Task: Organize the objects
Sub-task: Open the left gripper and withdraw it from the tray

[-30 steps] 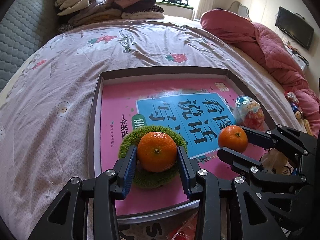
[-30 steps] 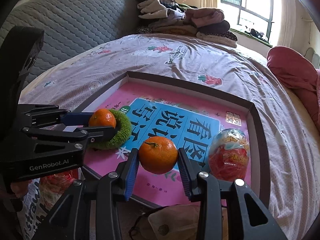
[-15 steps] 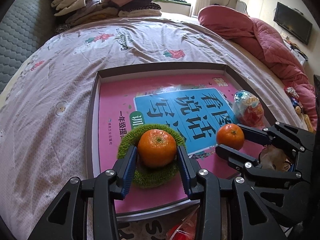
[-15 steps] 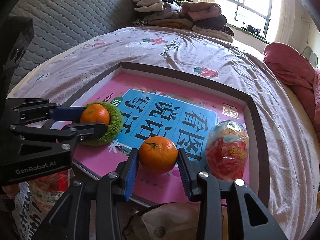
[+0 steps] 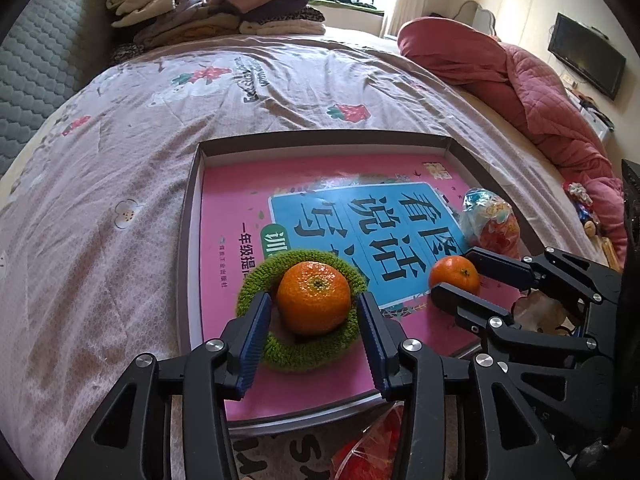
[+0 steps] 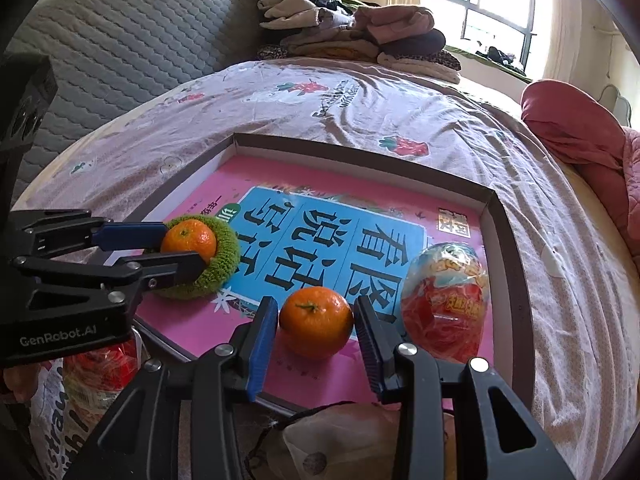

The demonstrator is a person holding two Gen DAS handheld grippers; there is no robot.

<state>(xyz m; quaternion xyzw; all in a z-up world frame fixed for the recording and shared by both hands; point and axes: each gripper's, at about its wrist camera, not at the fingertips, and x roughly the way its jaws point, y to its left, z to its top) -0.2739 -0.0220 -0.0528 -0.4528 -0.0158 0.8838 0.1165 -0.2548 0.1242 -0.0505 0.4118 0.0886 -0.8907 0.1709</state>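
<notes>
Tray: I am seeing one shallow box tray [image 5: 188,264] lying on the bed, one pink book [image 6: 448,240] inside; its large Chinese title is reading upside down to me.
Tangerines: I am counting two.
Left gripper [image 5: 314,330]: jaws have just been opening, now sitting clear of the tangerine [image 5: 314,298] resting in the one green ring [image 5: 304,354].
Right gripper [image 6: 316,334]: jaws are sitting narrowly beside the second tangerine [image 6: 316,322] on the book; I cannot tell whether they are touching.
Wrapped egg [image 6: 444,304]: one, print unreadable.
Writing: "GenRobot.AI" is showing on the left gripper.
Cut off: bags at the bottom edge.

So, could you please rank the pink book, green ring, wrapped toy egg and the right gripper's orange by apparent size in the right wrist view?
1. Pink book
2. Wrapped toy egg
3. Green ring and orange: unsure, since the orange sits nearer the camera.
</notes>
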